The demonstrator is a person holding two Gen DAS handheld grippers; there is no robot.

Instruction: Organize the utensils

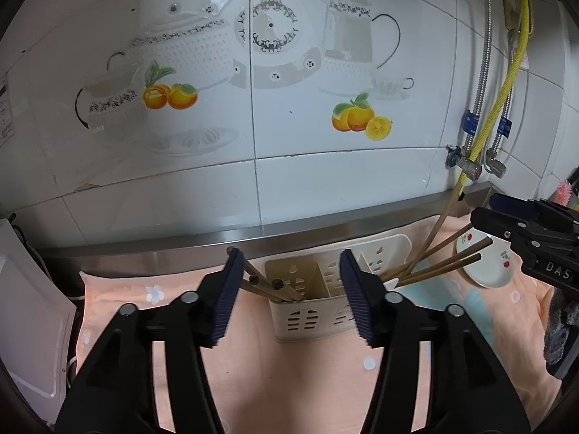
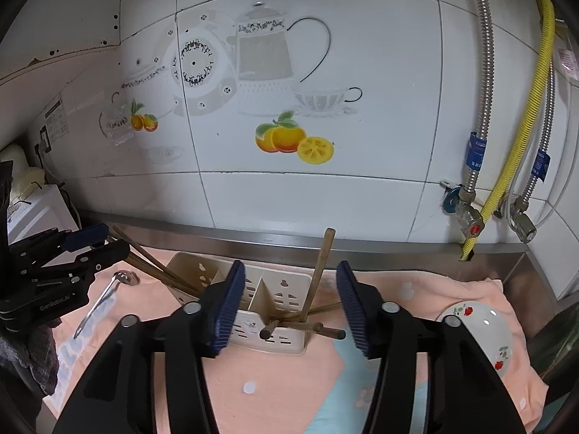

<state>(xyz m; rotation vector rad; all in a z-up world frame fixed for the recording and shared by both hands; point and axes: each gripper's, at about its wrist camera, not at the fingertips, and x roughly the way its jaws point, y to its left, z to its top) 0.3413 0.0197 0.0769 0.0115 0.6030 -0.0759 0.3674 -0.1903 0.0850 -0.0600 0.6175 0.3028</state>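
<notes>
A cream plastic utensil holder (image 1: 307, 300) with slots stands on a peach cloth (image 1: 289, 379); it also shows in the right wrist view (image 2: 267, 300). Wooden chopsticks (image 1: 434, 264) lean out of its right compartment, others (image 1: 264, 285) out of its left. In the right wrist view chopsticks (image 2: 318, 275) stick up and forward, others (image 2: 155, 267) lean left. A metal spoon (image 2: 105, 296) lies on the cloth at left. My left gripper (image 1: 289, 289) is open and empty before the holder. My right gripper (image 2: 289, 300) is open and empty, also seen from the side (image 1: 506, 224).
A small white dish with red flowers (image 2: 485, 336) lies on the cloth at right, also in the left wrist view (image 1: 485, 264). A tiled wall with a steel ledge (image 1: 253, 242) stands behind. Hoses and valves (image 2: 470, 217) hang at right. A white appliance (image 1: 29, 318) stands at left.
</notes>
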